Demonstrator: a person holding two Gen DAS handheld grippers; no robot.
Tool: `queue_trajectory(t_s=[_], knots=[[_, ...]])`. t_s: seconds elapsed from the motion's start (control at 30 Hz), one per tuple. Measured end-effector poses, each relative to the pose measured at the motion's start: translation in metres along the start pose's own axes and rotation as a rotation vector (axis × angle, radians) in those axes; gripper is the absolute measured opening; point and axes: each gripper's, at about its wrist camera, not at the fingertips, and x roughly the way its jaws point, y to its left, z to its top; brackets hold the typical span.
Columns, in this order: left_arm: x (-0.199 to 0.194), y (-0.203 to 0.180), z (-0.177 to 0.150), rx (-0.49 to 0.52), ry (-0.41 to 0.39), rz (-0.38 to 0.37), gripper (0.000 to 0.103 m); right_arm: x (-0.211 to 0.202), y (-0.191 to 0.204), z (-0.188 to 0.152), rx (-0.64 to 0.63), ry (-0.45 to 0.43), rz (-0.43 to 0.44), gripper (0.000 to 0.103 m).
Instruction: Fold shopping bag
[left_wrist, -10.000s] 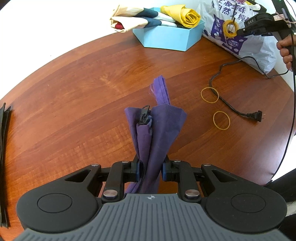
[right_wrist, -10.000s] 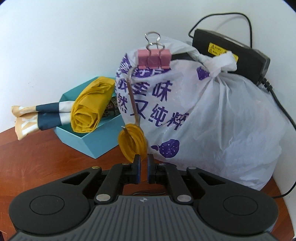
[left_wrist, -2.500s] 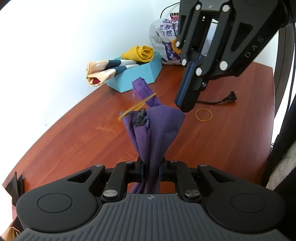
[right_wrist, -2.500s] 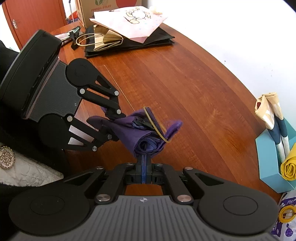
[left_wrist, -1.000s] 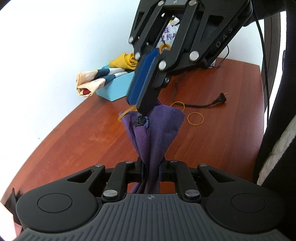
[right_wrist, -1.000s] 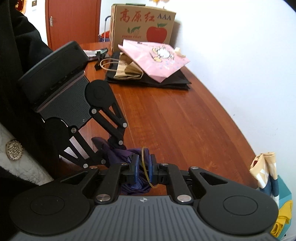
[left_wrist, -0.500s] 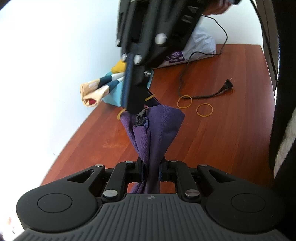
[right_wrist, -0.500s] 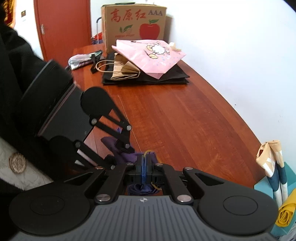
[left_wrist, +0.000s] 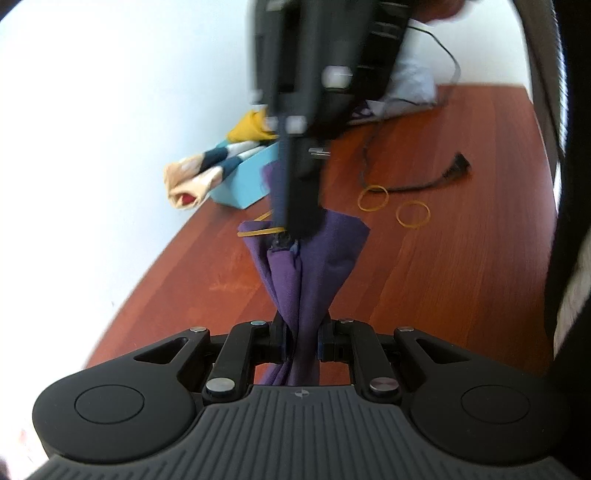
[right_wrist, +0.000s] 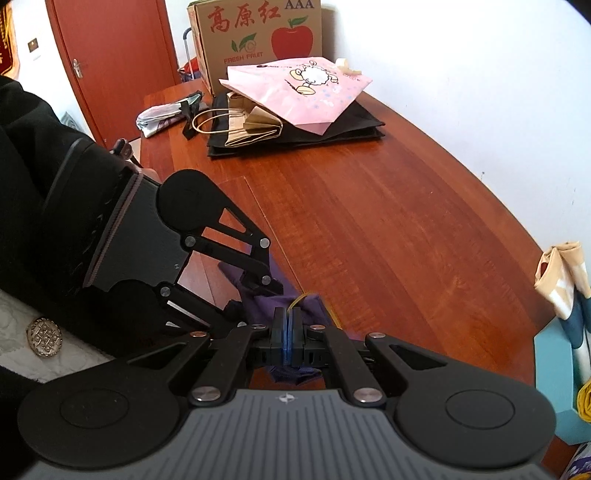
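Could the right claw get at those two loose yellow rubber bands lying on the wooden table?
Probably not yet: the right claw is shut on another yellow band at the purple cloth bag. The loose rubber bands lie uncovered on the table.

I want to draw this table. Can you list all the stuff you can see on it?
purple bag: 1, purple, bunched, held above table
band: 1, yellow, round bag's top
loose bands: 2, yellow, on table
cord: 1, black, by the bands
blue box: 1, holds rolled cloths
plastic bag: 1, white, far end
apple carton: 1, brown
pink bag: 1, on black bags
table: 1, red-brown
left gripper: shut on purple bag
right gripper: shut, pinching band
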Motion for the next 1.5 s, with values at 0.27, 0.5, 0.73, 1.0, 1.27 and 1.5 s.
queue_trajectory(t_s=[0.27, 0.5, 0.73, 1.0, 1.27, 1.5], knots=[[0.002, 0.019, -0.002, -0.181, 0.024, -0.027, 0.015, -0.002, 0.003, -0.005, 0.006, 0.003, 0.002, 0.000], [0.003, 0.034, -0.005, -0.289, 0.032, -0.038, 0.015, 0.002, 0.006, -0.011, 0.004, 0.037, -0.017, 0.000], [0.005, 0.036, -0.007, -0.363, 0.010, -0.088, 0.014, 0.004, 0.006, -0.018, -0.005, 0.044, -0.055, 0.000], [0.002, 0.049, -0.009, -0.492, -0.042, -0.194, 0.014, 0.003, 0.009, -0.020, -0.044, 0.039, -0.090, 0.000], [-0.013, 0.057, -0.018, -0.572, -0.123, -0.300, 0.013, -0.001, 0.006, -0.019, -0.069, 0.030, -0.097, 0.000], [-0.020, 0.056, -0.021, -0.542, -0.145, -0.356, 0.012, -0.005, 0.006, -0.020, -0.091, 0.021, -0.081, 0.000]])
